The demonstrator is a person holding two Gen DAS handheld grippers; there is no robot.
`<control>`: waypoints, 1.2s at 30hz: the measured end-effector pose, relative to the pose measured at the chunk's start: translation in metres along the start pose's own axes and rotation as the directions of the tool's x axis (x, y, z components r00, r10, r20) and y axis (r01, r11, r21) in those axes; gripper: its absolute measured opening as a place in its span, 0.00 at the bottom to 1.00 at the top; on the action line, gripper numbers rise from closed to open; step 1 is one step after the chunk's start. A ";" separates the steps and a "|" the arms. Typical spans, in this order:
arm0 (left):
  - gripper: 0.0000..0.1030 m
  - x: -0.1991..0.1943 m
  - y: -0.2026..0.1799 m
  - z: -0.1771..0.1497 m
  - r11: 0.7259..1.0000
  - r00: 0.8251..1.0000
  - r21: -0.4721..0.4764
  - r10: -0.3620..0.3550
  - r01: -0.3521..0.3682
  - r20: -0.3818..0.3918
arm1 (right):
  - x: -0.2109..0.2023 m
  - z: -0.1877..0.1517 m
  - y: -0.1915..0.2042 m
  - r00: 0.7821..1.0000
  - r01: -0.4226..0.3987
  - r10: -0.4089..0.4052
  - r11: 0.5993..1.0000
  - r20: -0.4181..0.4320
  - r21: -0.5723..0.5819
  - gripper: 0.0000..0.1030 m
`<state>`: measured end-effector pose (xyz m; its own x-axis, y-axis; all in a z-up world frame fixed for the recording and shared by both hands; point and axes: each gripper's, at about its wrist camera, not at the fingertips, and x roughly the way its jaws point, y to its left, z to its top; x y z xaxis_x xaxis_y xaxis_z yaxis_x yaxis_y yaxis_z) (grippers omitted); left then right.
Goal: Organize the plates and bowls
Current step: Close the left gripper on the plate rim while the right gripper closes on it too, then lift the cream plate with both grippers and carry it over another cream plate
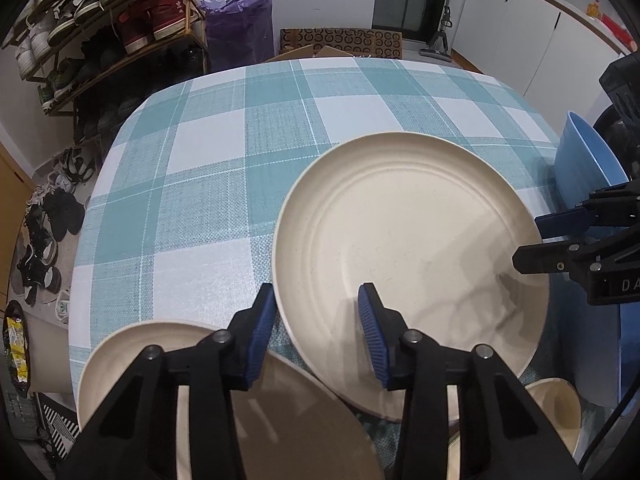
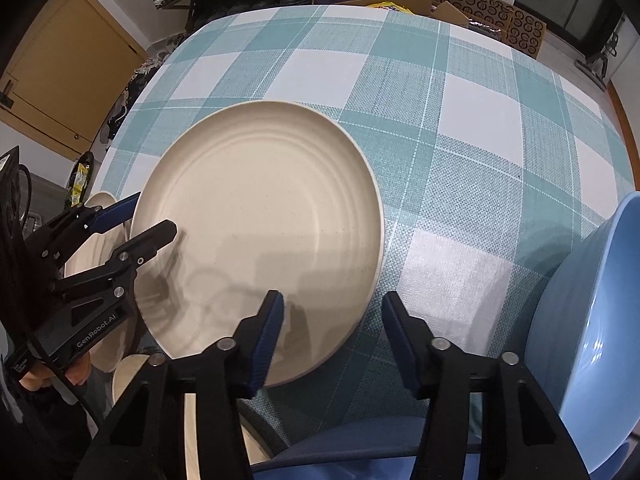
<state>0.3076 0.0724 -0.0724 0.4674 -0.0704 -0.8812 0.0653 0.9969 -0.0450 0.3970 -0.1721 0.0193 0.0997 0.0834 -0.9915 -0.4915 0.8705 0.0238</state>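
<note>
A large cream plate (image 1: 412, 268) lies on the checked tablecloth; it also shows in the right wrist view (image 2: 260, 216). My left gripper (image 1: 316, 312) is open, its fingers straddling the plate's near-left rim. My right gripper (image 2: 332, 316) is open, straddling the plate's near-right rim; it shows from the side in the left wrist view (image 1: 532, 240). A second cream plate (image 1: 132, 352) lies under the left gripper. A blue bowl (image 2: 592, 344) stands at the right, also in the left wrist view (image 1: 584, 156). A small cream bowl (image 1: 560, 408) sits near the front edge.
The table (image 1: 224, 152) has a teal and white checked cloth. A shoe rack (image 1: 100, 32) and a purple bag (image 1: 240, 20) stand beyond the far edge. White cabinets (image 1: 540, 32) are at the back right. A blue plate (image 2: 360, 448) lies below the right gripper.
</note>
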 end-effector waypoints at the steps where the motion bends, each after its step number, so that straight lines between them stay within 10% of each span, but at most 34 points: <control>1: 0.35 0.000 0.001 0.000 1.000 1.000 0.003 0.004 -0.004 -0.002 | 0.000 0.000 0.000 1.000 0.002 -0.002 1.000 -0.002 -0.002 0.46; 17: 0.16 0.001 0.004 -0.002 0.999 0.999 0.007 0.045 -0.045 0.008 | 0.001 -0.002 -0.003 0.996 0.090 -0.090 0.996 0.021 -0.018 0.12; 36: 0.14 -0.034 0.001 0.006 0.998 0.994 -0.018 0.054 -0.052 0.096 | -0.035 -0.009 -0.004 0.989 0.092 -0.090 0.996 0.117 -0.008 0.11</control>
<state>0.2976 0.0752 -0.0398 0.5526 -0.0200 -0.8332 0.0253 0.9997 -0.0072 0.3875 -0.1830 0.0530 0.2442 0.0608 -0.9678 -0.4872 0.8706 -0.0683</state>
